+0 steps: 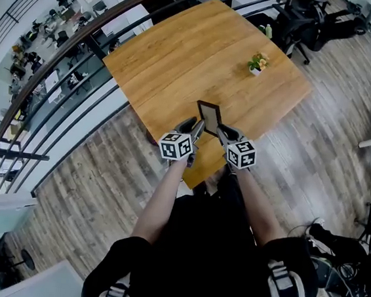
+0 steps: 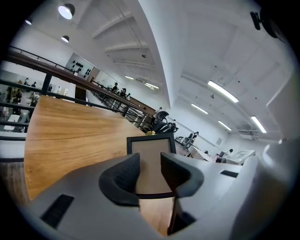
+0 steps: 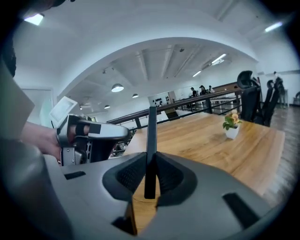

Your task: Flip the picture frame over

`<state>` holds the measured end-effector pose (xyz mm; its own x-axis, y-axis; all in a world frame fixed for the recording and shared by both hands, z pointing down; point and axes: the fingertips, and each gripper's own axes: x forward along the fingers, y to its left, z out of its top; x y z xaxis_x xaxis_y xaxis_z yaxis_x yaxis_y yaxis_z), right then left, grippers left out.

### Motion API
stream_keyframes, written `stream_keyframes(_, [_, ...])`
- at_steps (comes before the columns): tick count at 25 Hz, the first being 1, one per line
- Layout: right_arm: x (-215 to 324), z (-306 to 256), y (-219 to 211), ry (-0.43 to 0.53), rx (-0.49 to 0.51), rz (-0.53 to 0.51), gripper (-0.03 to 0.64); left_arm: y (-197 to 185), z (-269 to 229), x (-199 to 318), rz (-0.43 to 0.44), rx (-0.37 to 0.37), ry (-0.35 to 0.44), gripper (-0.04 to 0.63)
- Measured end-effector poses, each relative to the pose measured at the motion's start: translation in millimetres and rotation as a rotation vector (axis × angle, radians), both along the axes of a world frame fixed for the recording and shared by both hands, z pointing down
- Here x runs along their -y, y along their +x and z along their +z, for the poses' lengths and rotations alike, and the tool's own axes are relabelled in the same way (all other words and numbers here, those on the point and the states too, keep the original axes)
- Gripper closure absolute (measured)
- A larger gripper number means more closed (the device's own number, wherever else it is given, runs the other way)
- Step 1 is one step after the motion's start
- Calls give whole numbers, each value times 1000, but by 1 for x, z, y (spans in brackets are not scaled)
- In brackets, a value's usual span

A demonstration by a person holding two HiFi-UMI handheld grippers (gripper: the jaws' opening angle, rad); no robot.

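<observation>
Between right gripper [image 3: 150,176] jaws, clamped edge-on: picture frame [image 3: 151,140], upright over table [image 1: 182,58] near edge, long axis vertical. Left gripper [image 2: 150,173] jaws apart, empty, frame's flat face just ahead.

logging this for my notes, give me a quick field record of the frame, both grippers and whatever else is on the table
picture frame: upright on edge, near the table's front edge
right gripper: shut on the frame's thin edge
left gripper: open, frame's flat face just beyond its jaws
table: wooden
potted plant: small, far side, apart from both grippers
</observation>
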<state>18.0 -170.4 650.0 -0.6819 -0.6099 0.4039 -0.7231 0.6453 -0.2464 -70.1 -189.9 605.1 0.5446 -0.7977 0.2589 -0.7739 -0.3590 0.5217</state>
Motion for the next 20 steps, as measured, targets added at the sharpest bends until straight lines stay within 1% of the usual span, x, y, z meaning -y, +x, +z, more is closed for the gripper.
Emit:
stream_keyframes(2, [0, -1, -2, 35, -50, -13, 548, 8, -4, 3, 16, -5, 4, 444])
stream_keyframes(4, [-2, -2, -5, 83, -120, -35, 548, 15, -7, 4, 28, -20, 5, 426])
stream_keyframes(6, [-4, -3, -9, 136, -193, -57, 548, 22, -9, 5, 39, -35, 1, 417])
stream_keyframes(8, [-5, -4, -13, 173, -242, -68, 548, 28, -9, 5, 53, -40, -7, 414])
stream_keyframes(14, [-10, -10, -22, 233, -341, -85, 546, 37, -7, 2, 84, -50, -33, 414])
stream_keyframes(20, [-9, -13, -21, 305, -432, -96, 546, 37, -7, 6, 62, -100, -51, 414])
